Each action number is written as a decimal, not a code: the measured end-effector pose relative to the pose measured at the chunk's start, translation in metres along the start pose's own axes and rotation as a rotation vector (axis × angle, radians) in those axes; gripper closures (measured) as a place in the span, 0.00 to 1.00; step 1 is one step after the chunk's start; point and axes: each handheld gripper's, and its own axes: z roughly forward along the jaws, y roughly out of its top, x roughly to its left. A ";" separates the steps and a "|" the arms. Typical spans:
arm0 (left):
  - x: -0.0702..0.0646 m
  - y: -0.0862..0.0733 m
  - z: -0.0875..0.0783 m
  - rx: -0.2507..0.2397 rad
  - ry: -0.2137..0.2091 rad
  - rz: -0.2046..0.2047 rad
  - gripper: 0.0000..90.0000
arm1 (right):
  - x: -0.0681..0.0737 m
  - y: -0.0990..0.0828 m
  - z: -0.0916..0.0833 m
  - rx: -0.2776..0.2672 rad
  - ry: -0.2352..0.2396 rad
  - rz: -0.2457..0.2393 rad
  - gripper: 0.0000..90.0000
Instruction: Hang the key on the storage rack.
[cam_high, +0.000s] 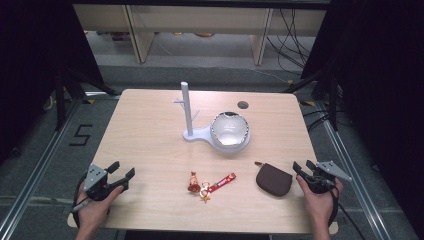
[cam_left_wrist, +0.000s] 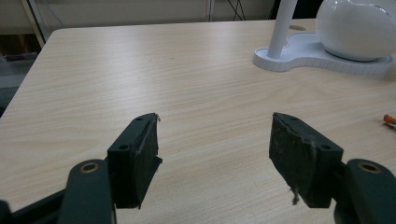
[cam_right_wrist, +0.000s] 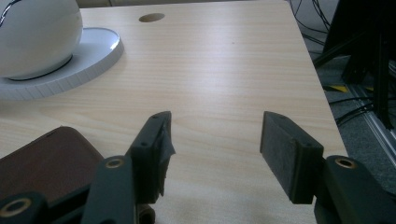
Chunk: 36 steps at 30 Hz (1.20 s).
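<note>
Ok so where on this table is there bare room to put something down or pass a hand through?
The left half of the table is bare, from the left gripper up to the white stand. So is the right strip beside the bowl, up to the cable hole. It is crowded at front centre: the keychain and brown pouch by the right gripper.

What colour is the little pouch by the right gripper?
Dark brown pouch; it shows best in the high view.

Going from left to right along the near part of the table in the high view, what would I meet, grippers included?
Left gripper, open → red keychain → brown pouch → right gripper, open. The keychain and pouch lie flat on the table, each apart from both grippers.
</note>
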 end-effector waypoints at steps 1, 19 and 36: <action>0.000 0.000 0.001 0.002 0.002 0.003 0.36 | -0.006 0.001 0.002 -0.001 0.015 -0.068 0.49; 0.000 0.001 0.005 0.038 -0.014 0.008 0.37 | 0.013 0.052 0.010 0.526 0.177 -0.201 0.55; 0.000 0.002 0.005 0.045 -0.014 0.010 0.37 | 0.017 0.067 0.032 0.832 0.293 -0.145 0.43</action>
